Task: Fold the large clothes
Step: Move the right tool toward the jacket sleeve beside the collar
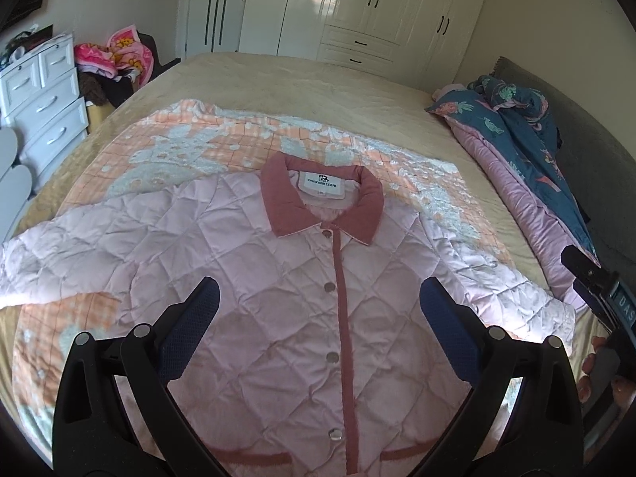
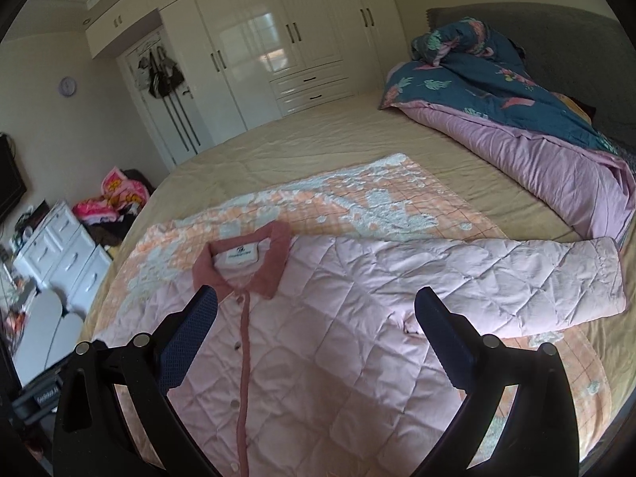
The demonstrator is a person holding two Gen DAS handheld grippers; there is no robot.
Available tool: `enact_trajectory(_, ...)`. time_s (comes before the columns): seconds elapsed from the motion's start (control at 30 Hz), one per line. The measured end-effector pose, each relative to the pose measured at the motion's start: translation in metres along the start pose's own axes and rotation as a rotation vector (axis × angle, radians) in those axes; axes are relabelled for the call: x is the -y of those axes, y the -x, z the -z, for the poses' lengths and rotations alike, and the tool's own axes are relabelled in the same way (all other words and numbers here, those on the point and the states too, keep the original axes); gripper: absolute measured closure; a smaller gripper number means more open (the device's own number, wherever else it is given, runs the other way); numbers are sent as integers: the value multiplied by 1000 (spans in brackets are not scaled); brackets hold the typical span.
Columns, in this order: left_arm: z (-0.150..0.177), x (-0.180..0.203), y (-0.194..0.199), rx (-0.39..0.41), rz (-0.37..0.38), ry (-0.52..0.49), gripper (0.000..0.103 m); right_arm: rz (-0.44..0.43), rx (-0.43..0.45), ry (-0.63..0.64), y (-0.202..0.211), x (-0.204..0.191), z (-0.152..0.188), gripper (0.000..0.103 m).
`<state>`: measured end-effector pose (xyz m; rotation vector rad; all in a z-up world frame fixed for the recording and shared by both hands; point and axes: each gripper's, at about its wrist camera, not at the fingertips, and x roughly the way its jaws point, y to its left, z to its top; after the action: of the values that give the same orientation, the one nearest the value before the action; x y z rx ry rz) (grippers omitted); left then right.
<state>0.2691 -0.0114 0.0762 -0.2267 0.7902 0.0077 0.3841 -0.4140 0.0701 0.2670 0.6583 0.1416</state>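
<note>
Fingers (image 1: 190,334) of the left gripper (image 1: 318,330) and the right gripper (image 2: 316,334) are spread wide, grasping nothing, above a pink quilted jacket (image 1: 286,278) lying buttoned and flat on a peach blanket (image 1: 190,147) on the bed (image 1: 302,75). Only the left wrist view shows the left sleeve (image 1: 59,254); the right wrist view shows the whole right sleeve (image 2: 497,278). Farther off lie a rumpled duvet (image 2: 516,119) and the wardrobe (image 2: 278,39).

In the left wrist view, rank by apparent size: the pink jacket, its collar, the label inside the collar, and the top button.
1. jacket
2. collar
3. label
4. top button

All four lie on one garment at nearly the same depth, so nearness does not upset the order.
</note>
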Motion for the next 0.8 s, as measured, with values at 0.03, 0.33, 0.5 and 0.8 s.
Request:
enact_trajectory(0.03,-2,2,-4,0,-2,-4,8,11,0,-3,-4,3,-2,4)
enact_trajectory(0.33,-15,19,-37,1,61,2,8,89,2,-66,-32,54,-5,4)
enact_trajectory(0.5,-14,29,-59,-20,41,-9,8,142,2,-138,-40,91,-6,4)
enact_trajectory(0.8,-3,54,-94,-80,17,-39,8,234,1,-278,-48,157,-1,4)
